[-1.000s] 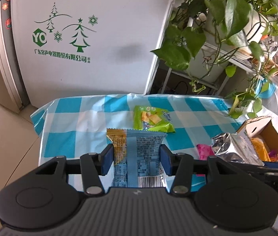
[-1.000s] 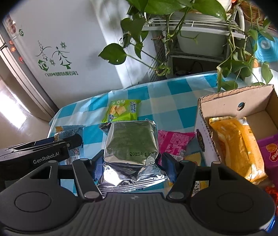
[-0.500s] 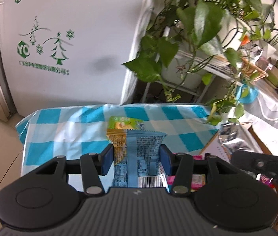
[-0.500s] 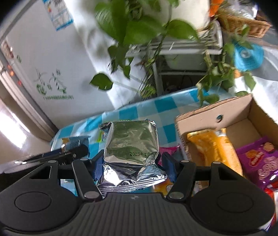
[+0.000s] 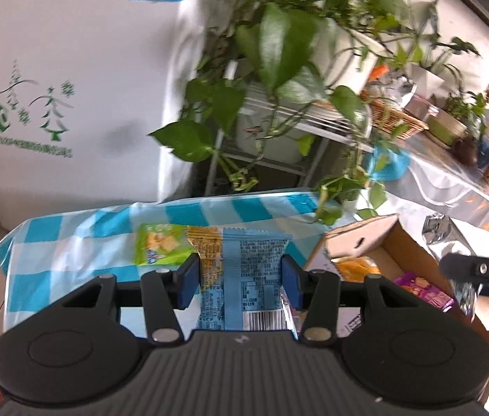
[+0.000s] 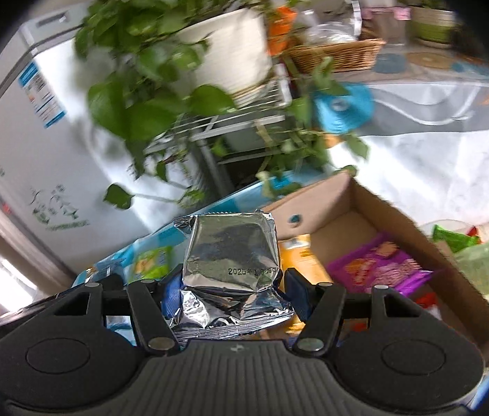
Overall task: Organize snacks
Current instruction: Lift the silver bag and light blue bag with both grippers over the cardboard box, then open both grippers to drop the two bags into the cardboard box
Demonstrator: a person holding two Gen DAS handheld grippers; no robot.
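My left gripper [image 5: 241, 279] is shut on a blue and yellow snack packet [image 5: 244, 277], held above the checked tablecloth [image 5: 71, 242]. A green snack bag [image 5: 158, 248] lies flat on the cloth just beyond it. My right gripper [image 6: 229, 289] is shut on a silver foil bag [image 6: 232, 260], lifted near the left end of an open cardboard box [image 6: 317, 204]. In the box lie an orange bag [image 6: 301, 254] and a purple packet [image 6: 383, 265]. The right gripper's side shows at the right edge of the left wrist view, over the cardboard box [image 5: 358, 239].
A trailing pothos plant [image 5: 279, 52] on a white wire rack [image 5: 313, 121] hangs over the table's far edge. A white fridge [image 5: 54, 69] stands behind on the left. A wicker basket [image 6: 334, 52] and a blue fan [image 6: 343, 104] sit on the right counter.
Both grippers rose and swung right with their packets still held. The box has come nearer in both views, and the right gripper has rolled, tilting its view.
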